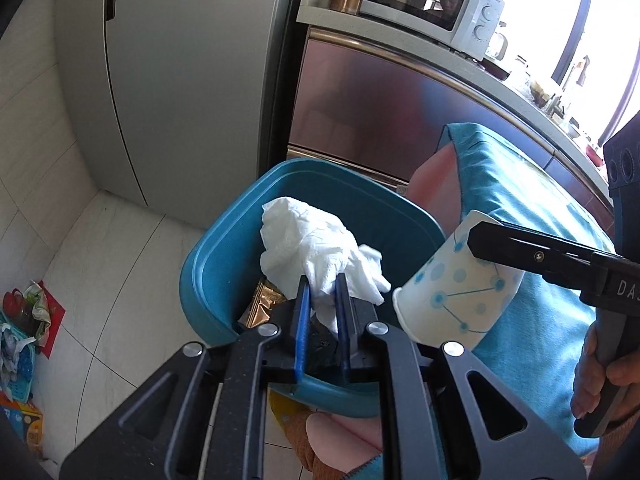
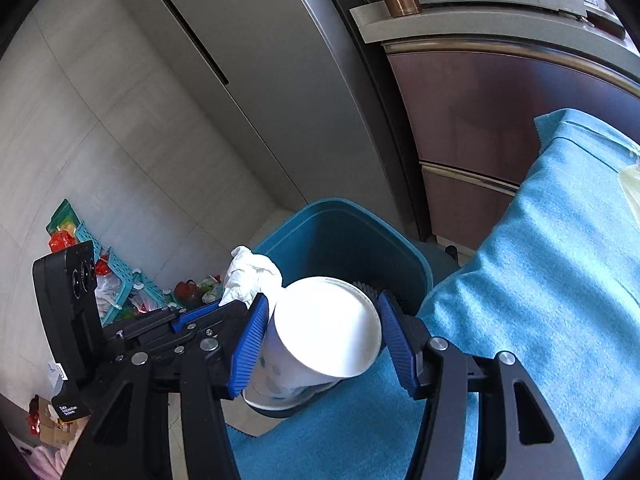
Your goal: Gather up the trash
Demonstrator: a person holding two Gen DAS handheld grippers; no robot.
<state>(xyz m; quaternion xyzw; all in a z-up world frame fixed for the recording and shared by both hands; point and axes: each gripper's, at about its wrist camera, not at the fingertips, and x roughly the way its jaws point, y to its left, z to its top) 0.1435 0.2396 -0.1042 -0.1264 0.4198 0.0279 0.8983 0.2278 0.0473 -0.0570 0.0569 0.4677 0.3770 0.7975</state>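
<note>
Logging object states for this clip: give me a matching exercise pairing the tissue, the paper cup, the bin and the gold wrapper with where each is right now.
Things:
1. crumpled white tissue
2. dotted paper cup
3. blue bin
4. gold wrapper

Places or states:
A. lying inside the bin
B. pinched in the left gripper above the bin
C. standing on the floor beside the blue-covered table
D. clamped sideways in the right gripper

Pairs: 1-B, 2-D, 3-C, 4-A

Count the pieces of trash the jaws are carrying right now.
2. A crumpled white tissue sits pinched in the left gripper over the blue bin; a dotted paper cup is clamped in the right gripper beside the bin's rim.
</note>
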